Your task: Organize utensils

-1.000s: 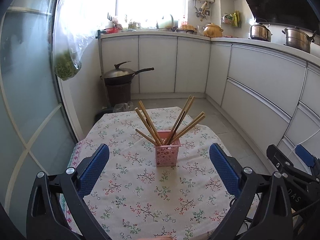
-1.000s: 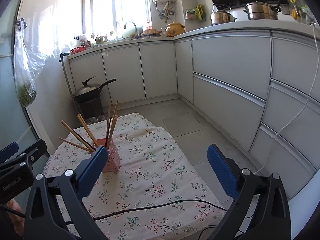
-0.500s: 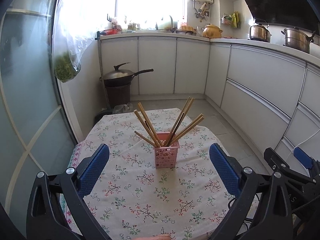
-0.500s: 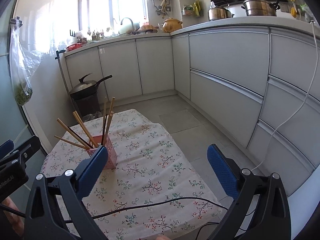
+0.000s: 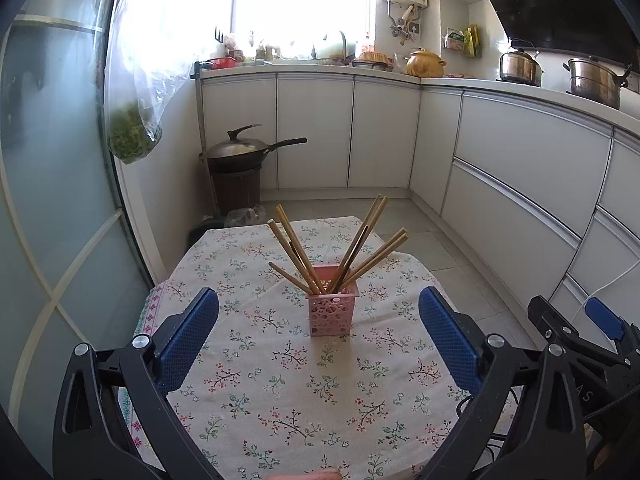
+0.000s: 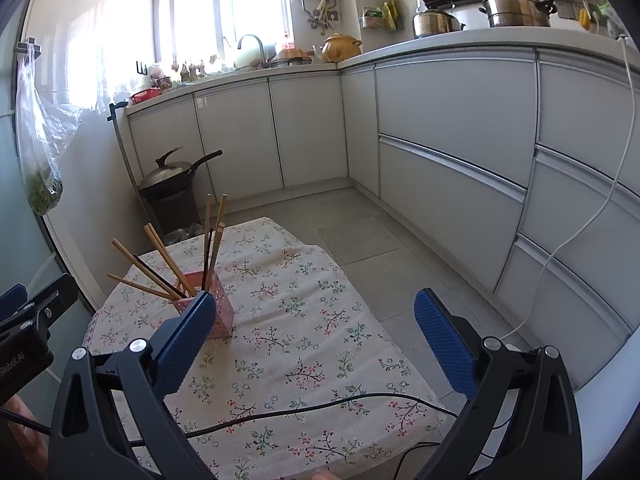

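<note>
Both tongs (image 5: 319, 336) (image 6: 315, 338) backed off slightly vs 1 s ago, wide apart, empty; chopsticks (image 5: 336, 248) splayed in pink holder (image 5: 331, 312).

You have wooden chopsticks (image 5: 298, 254) in a perforated pink plastic basket (image 5: 331, 312); the tablecloth (image 5: 280, 380) is matt floral cloth; your gripper pads (image 5: 448, 338) look textured blue rubber.

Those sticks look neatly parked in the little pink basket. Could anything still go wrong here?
A few things, possibly. The chopsticks lean outward in all directions, so a bump from either open tool could tip the light pink basket. A black cable trails across the tablecloth near the right tool; snagging it might drag the cloth and everything on it.
</note>
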The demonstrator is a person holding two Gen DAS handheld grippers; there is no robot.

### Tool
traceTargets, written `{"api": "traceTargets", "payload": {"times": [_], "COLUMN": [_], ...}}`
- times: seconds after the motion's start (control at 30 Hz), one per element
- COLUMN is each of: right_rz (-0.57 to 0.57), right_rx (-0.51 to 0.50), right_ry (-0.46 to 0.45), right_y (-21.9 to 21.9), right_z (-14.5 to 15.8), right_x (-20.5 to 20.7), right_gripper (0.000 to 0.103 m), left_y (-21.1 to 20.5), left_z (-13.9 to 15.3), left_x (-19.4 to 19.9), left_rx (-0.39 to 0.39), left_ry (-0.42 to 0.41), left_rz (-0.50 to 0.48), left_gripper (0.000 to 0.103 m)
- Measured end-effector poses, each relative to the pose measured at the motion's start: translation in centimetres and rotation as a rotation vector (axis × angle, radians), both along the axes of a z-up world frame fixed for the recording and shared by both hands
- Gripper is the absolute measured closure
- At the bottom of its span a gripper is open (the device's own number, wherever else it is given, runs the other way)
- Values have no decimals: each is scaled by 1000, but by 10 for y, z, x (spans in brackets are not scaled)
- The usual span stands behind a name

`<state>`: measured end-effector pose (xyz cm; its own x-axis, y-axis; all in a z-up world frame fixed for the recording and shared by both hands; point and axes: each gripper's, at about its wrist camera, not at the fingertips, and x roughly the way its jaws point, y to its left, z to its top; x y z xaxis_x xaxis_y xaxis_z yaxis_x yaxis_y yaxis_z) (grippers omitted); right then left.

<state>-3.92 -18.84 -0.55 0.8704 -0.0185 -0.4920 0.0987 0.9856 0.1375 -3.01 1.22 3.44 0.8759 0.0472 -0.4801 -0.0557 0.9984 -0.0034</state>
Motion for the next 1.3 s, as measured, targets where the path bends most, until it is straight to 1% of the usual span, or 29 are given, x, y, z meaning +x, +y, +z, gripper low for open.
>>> {"api": "traceTargets", "payload": {"times": [1.3], "right_rz": [6], "right_rx": [25], "right_ry": [30], "right_y": [1], "right_z": [-5], "right_x": [4], "right_gripper": [6], "left_y": [1], "left_z": [-3], "left_x": [0], "left_rx": [-6], "left_ry": [2], "left_rz": [6], "left_gripper": [7]}}
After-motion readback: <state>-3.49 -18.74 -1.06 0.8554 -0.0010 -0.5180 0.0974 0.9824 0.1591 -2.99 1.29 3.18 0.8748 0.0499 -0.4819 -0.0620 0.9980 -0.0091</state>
